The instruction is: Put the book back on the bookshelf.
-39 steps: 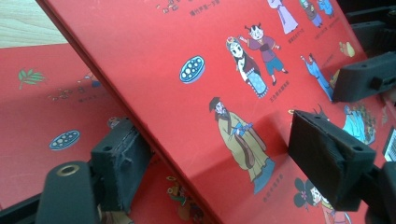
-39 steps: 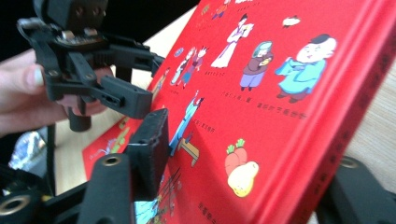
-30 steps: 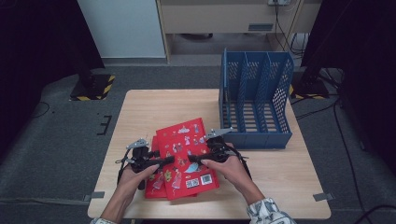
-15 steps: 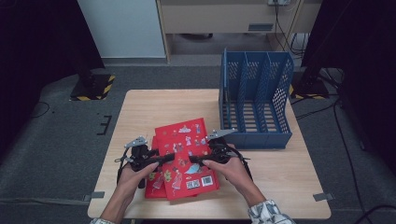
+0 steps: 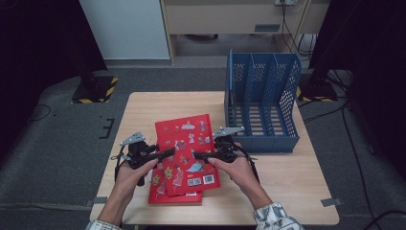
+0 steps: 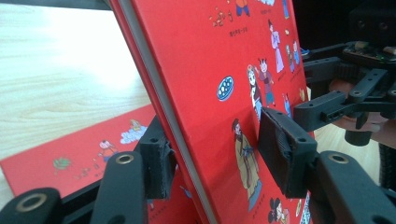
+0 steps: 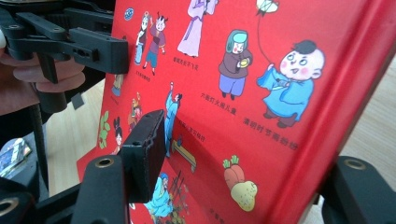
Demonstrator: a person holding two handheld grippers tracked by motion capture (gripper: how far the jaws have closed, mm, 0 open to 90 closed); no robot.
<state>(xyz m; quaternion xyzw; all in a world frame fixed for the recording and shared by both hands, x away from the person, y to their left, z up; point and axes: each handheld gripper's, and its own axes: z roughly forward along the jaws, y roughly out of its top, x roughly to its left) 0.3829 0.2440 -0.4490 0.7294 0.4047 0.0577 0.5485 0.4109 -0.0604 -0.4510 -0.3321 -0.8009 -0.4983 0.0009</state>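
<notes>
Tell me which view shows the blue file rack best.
The high view: the blue file rack stands whole at the table's far right, its slots open toward the camera. The two gripper views look at the red book's cover instead.

Setting: a lab or test room arranged for recording, not a home.
- Small pale wooden table (image 5: pixel 143 110) standing alone on grey carpet (image 5: pixel 57 158), its feet marked off with strips of tape.
- Dark curtains (image 5: pixel 38 43) hanging on both sides, closing off the space.
- Stand bases on the floor, one edged in yellow-and-black hazard tape (image 5: pixel 94 90).
- Loose cables (image 5: pixel 292 24) trailing down by the back wall and across the carpet.
- Pale cabinet (image 5: pixel 230 17) and a white panel (image 5: pixel 125 28) at the rear.
- Office ware on the table: a blue slotted file rack (image 5: pixel 262 103).
</notes>
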